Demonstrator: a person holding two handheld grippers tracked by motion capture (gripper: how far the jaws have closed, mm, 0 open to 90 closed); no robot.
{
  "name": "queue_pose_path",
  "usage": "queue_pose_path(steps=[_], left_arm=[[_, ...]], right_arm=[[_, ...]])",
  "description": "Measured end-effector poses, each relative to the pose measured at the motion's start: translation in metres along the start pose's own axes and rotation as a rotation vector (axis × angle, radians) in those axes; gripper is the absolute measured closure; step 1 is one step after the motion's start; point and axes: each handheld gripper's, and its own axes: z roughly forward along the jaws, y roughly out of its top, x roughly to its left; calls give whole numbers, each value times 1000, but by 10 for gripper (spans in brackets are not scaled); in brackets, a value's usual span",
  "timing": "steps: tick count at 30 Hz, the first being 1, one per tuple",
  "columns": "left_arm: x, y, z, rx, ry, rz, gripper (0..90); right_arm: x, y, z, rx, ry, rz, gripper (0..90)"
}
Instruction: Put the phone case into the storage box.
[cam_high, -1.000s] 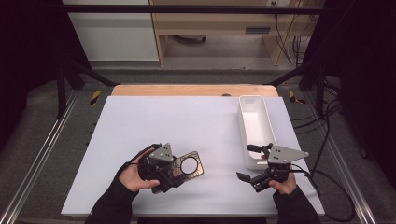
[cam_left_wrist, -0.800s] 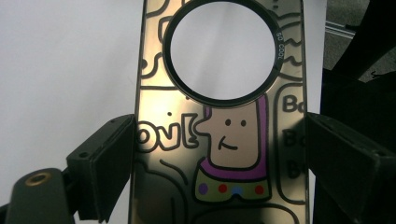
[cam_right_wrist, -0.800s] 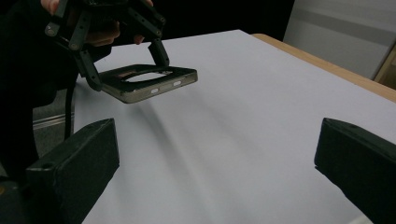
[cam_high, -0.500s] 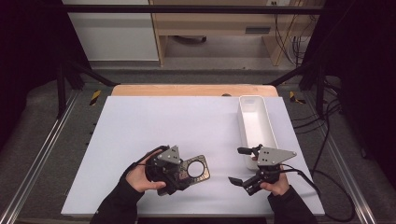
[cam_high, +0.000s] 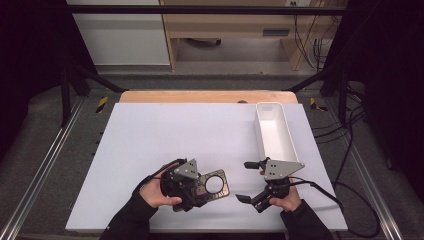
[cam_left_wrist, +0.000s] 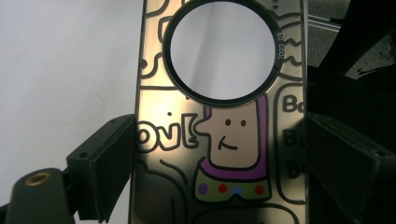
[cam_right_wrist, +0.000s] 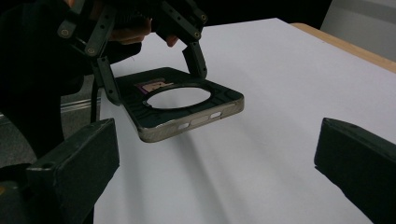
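Note:
A dark phone case (cam_high: 214, 186) with a big round hole and a cartoon print is clamped by its long edges in my left gripper (cam_high: 200, 189), which is shut on it. In the left gripper view the case (cam_left_wrist: 219, 140) runs up between both pads. In the right gripper view the case (cam_right_wrist: 187, 105) hangs a little above the white sheet, with a shadow under it, and the left gripper's fingers (cam_right_wrist: 195, 58) press on its sides. My right gripper (cam_high: 243, 181) is open with nothing between its jaws. It points left at the case from a short way off.
A long white tray (cam_high: 260, 131) stands at the back right of the white sheet (cam_high: 165, 135). Behind the sheet a strip of wooden table edge (cam_high: 200, 96) shows. Black cables (cam_high: 345, 200) trail off to the right.
My right gripper has slid left across the sheet toward the case. The left gripper and the case have barely moved.

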Motion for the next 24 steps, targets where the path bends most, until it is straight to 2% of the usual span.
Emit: queue_pose_path(steps=[10, 17, 24], left_arm=[[-4, 5, 2, -5, -15, 14, 113], [-4, 7, 2, -6, -23, 21, 113], [-6, 9, 2, -4, -29, 35, 113]], right_arm=[[4, 3, 14, 26, 41, -4, 7], [4, 3, 17, 27, 55, -5, 9], [9, 6, 25, 67, 84, -26, 10]])
